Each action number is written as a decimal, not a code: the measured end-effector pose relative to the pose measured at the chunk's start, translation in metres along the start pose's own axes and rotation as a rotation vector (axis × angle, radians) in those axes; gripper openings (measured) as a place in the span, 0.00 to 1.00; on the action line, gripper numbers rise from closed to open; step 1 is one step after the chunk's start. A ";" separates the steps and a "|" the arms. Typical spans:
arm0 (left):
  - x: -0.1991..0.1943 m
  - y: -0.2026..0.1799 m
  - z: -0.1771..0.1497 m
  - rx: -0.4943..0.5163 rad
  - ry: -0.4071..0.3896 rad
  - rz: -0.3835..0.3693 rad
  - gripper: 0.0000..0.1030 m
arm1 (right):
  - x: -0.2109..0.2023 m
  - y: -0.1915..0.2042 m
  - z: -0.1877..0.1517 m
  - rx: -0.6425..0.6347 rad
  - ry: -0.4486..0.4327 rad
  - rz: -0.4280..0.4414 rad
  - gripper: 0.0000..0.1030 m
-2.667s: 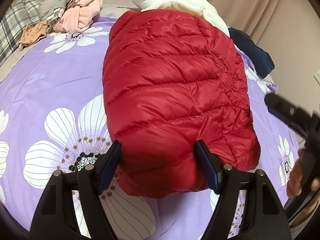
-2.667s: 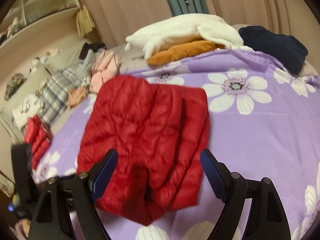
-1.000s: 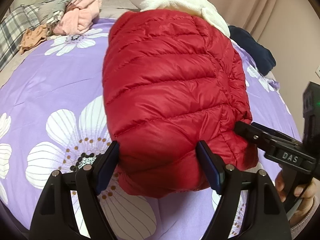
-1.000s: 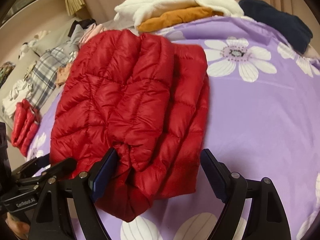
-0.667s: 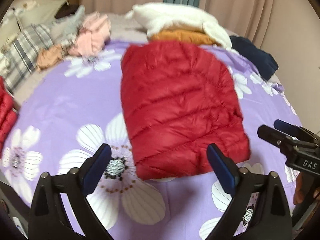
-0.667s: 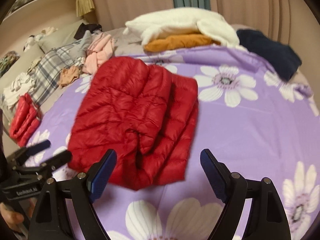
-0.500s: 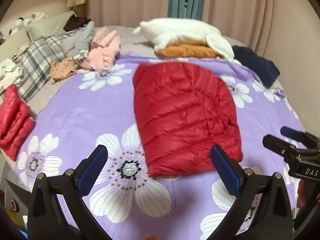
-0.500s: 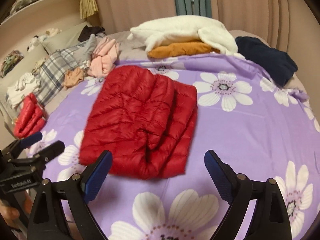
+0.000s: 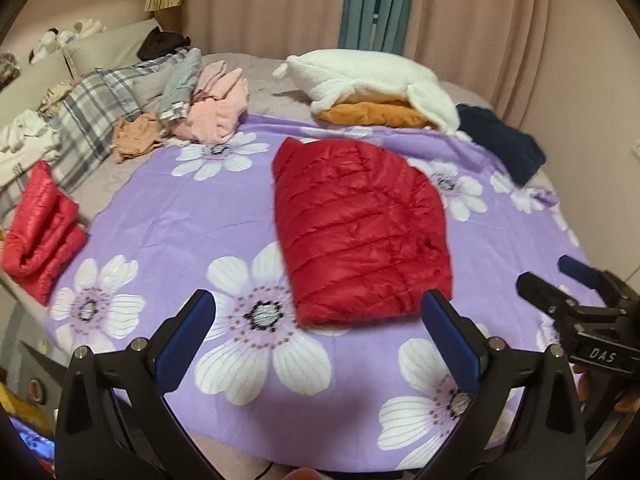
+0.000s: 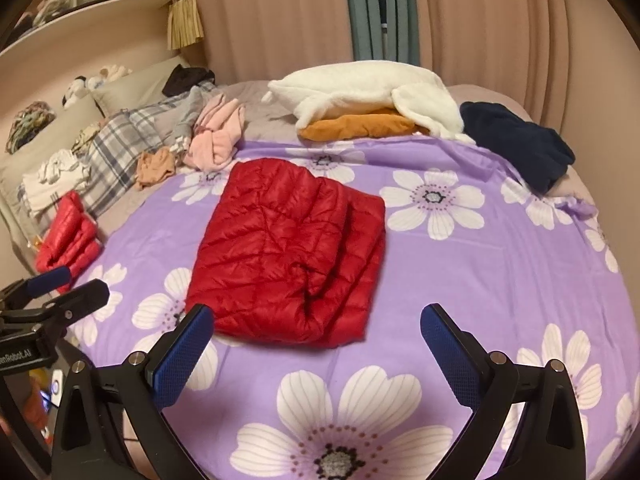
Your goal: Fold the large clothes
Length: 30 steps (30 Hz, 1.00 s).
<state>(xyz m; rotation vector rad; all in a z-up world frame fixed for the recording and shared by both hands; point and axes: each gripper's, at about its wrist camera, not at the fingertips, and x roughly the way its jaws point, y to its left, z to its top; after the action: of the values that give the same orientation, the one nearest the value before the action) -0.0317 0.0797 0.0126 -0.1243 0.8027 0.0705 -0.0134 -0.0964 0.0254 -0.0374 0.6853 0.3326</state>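
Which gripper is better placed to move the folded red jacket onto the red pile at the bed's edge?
Left, probably. The left gripper sits beside the red pile; both are open and clear of the red jacket.

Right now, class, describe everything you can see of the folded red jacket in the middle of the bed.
The red jacket is a shiny, quilted puffer, stitched into puffy bands. It lies folded into a rough rectangle of stacked layers, with layered edges showing along one side, flat on the purple flowered bedsheet. Only the sheet touches it; neither gripper holds it.
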 end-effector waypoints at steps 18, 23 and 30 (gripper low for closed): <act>-0.008 -0.005 -0.002 0.030 -0.006 0.024 1.00 | -0.001 0.004 -0.001 -0.011 0.009 0.001 0.99; -0.007 -0.006 -0.001 0.037 -0.008 0.027 1.00 | 0.001 0.003 0.001 -0.009 0.018 0.001 0.99; -0.005 -0.007 -0.001 0.038 -0.001 0.032 1.00 | 0.002 0.002 0.000 -0.008 0.020 0.001 0.99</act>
<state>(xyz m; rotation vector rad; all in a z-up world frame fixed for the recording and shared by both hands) -0.0356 0.0724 0.0163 -0.0757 0.8044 0.0852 -0.0127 -0.0939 0.0249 -0.0485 0.7035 0.3361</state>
